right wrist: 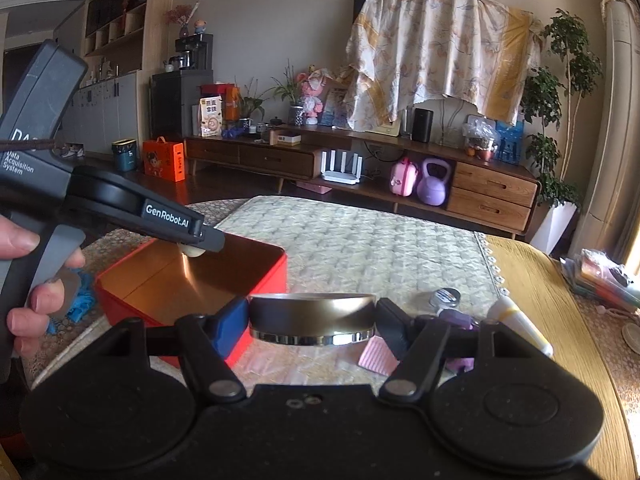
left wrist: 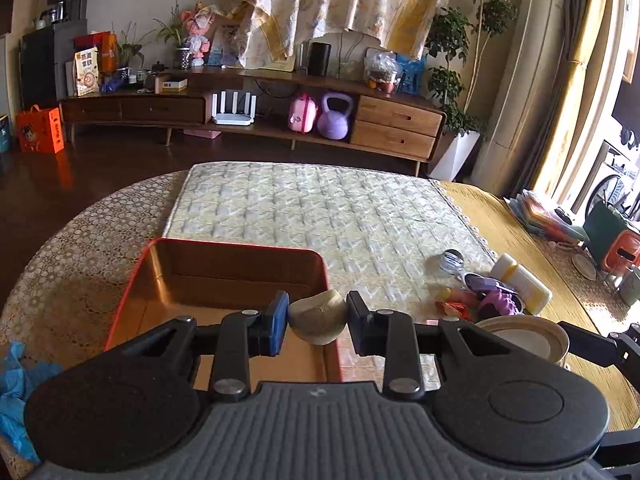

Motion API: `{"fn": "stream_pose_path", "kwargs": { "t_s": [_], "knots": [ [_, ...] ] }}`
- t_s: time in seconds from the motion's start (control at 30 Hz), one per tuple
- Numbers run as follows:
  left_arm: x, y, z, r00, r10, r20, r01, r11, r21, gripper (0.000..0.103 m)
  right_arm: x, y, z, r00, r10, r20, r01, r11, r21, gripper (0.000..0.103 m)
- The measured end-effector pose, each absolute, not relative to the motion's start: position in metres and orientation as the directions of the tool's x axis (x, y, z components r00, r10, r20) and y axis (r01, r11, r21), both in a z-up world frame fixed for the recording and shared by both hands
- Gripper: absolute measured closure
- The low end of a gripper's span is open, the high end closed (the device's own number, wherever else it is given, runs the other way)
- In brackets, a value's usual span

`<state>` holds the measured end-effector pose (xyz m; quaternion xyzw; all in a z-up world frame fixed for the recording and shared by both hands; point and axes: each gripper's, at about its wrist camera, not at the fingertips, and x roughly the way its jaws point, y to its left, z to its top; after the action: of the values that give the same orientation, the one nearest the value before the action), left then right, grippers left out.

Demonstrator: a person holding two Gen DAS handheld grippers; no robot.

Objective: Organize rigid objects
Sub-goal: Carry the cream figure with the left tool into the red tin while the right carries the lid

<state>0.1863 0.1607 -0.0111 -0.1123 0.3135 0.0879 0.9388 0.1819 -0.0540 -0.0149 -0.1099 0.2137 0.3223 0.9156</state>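
left gripper (left wrist: 318,317) clamped on pale stone (left wrist: 317,316) over red box (left wrist: 132,276) | right gripper (right wrist: 312,320) clamped on round tin (right wrist: 312,317) | lower stone before release

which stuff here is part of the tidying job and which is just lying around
In the job:
left gripper holding beige stone
right gripper holding round tin
red box
white tube
small jar

Lying about:
kettlebell
router
blue cloth
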Motion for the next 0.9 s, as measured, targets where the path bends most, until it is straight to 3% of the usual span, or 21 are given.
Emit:
{"fn": "stream_pose_path", "kwargs": {
  "t_s": [0.33, 0.9],
  "knots": [
    [0.206, 0.23, -0.029, 0.742, 0.149, -0.654, -0.333, 0.928, -0.167, 0.072, 0.202, 0.012, -0.02, 0.636, 0.618, -0.462, -0.723, 0.686, -0.079, 0.034],
    [0.277, 0.267, -0.076, 0.653, 0.186, -0.735, -0.361, 0.929, -0.086, 0.072, 0.238, 0.107, -0.07, 0.52, 0.629, -0.578, -0.818, 0.56, -0.127, 0.035]
  ]
}}
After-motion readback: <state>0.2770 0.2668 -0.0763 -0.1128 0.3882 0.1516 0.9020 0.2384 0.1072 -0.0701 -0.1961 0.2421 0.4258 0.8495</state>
